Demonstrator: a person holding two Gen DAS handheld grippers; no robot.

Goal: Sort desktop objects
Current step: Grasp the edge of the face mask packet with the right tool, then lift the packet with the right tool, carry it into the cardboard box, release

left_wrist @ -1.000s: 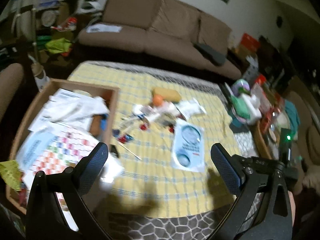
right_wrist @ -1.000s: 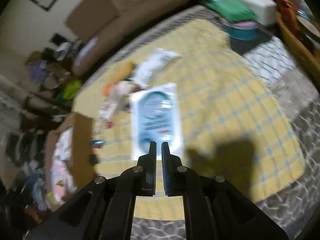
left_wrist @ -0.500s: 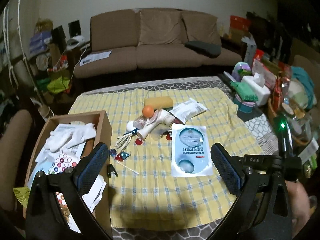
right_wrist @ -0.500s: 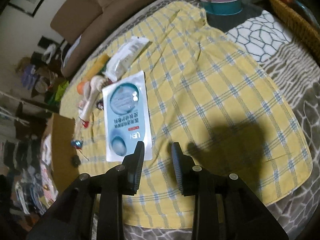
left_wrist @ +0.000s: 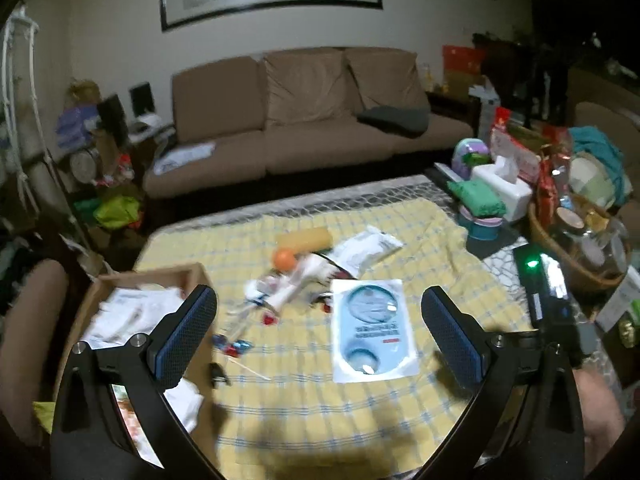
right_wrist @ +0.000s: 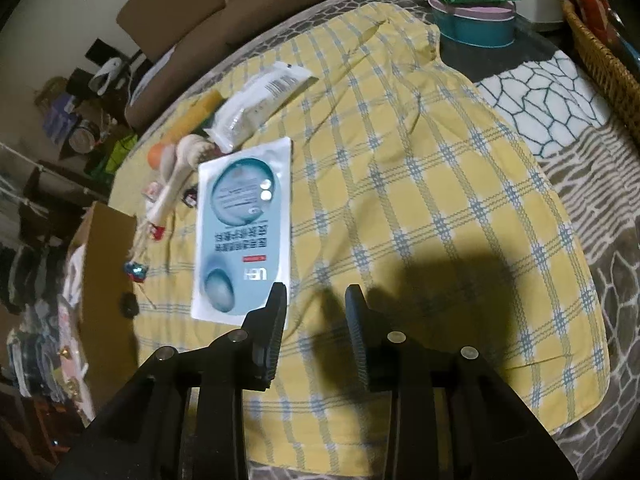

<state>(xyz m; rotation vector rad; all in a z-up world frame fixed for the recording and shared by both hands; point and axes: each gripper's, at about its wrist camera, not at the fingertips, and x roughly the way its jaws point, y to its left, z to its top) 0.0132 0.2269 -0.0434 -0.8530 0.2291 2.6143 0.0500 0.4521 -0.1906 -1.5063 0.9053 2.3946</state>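
The right gripper hangs just above the near corner of the blue face-mask sachet, its jaws opening with nothing between them; its left finger overlaps that corner in the right wrist view, though whether it touches cannot be told. The left gripper stands wide open and empty, well above the yellow checked cloth that covers the desk. Taking the sachet as landmark: beyond it lie a white brush, an orange ball, a yellow sponge and a white plastic packet; to its left are small wrapped sweets and a black clip, and further left the cardboard box that already holds papers. The sachet lies flat and thin on soft cloth, so the likely trouble is a pinch that gathers the cloth with it, or fingers that slide over the slick foil and push it away; a grab at one corner alone may also let it droop and slip on the way to the box
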